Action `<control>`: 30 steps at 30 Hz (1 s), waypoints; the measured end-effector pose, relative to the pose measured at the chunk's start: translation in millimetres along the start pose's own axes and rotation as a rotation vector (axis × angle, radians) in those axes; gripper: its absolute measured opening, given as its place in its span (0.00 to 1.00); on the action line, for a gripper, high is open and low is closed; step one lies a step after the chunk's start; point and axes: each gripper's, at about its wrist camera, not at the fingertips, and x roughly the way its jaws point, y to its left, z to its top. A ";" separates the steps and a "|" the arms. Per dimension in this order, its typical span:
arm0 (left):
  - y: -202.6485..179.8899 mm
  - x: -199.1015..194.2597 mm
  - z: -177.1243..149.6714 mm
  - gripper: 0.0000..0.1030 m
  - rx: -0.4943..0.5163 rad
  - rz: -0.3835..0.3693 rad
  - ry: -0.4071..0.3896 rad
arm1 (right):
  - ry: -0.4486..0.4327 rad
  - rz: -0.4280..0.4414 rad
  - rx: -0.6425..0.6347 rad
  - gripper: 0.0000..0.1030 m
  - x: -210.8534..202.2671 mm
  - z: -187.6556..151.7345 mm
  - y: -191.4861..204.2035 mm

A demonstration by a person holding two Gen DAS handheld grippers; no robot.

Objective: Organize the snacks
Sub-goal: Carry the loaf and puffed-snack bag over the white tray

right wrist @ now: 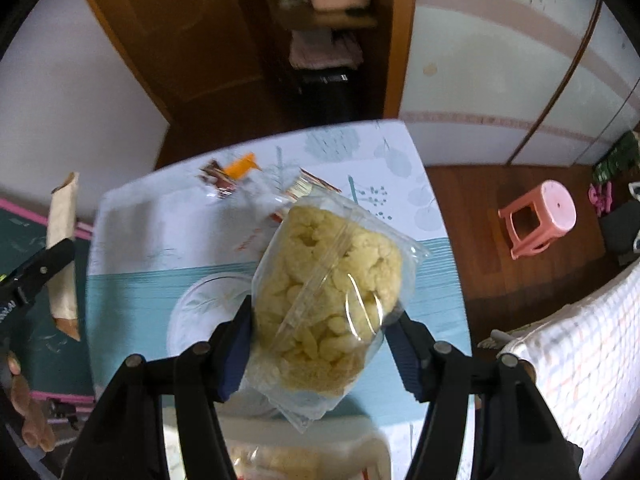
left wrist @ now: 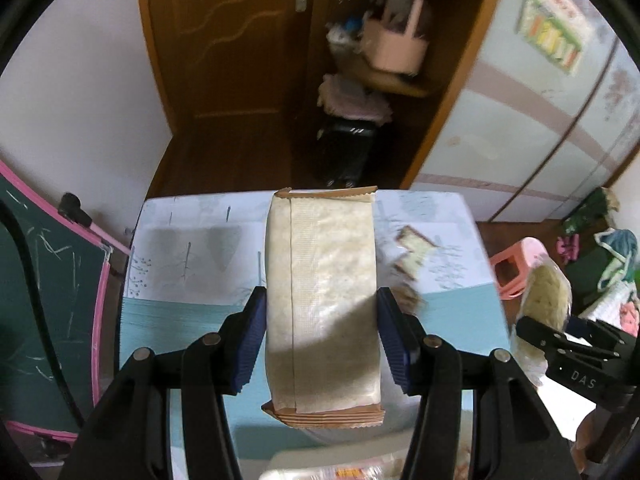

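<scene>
My left gripper (left wrist: 320, 336) is shut on a long beige snack packet with brown crimped ends (left wrist: 322, 300), held above the table (left wrist: 168, 320). The packet also shows at the left of the right wrist view (right wrist: 62, 252). My right gripper (right wrist: 322, 344) is shut on a clear bag of yellow puffed snack (right wrist: 328, 300), held above the table (right wrist: 132, 292). That bag and the right gripper also show at the right of the left wrist view (left wrist: 546, 300). More snack packets (right wrist: 228, 178) lie at the table's far end. A white container with snacks (right wrist: 304, 456) sits at the near edge.
A glass plate (right wrist: 200, 312) lies on the table under the right gripper. A pink stool (right wrist: 540, 216) stands on the wooden floor to the right. A green chalkboard with a pink frame (left wrist: 48, 300) stands left of the table. A bed with a checked cover (right wrist: 580, 360) is at the right.
</scene>
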 end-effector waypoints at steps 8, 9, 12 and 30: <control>-22.1 -86.7 -53.5 0.51 0.060 -0.071 -0.047 | -0.124 0.053 -0.104 0.60 -97.3 -47.0 28.2; -23.5 -95.4 -59.5 0.51 0.067 -0.078 -0.053 | -0.138 0.060 -0.116 0.60 -106.9 -53.9 31.6; -25.4 -118.6 -75.9 0.51 0.083 -0.089 -0.064 | -0.173 0.088 -0.146 0.60 -129.6 -73.3 38.0; -17.4 -177.4 -184.8 0.51 0.115 -0.164 -0.142 | -0.292 0.319 -0.136 0.60 -176.2 -175.1 26.8</control>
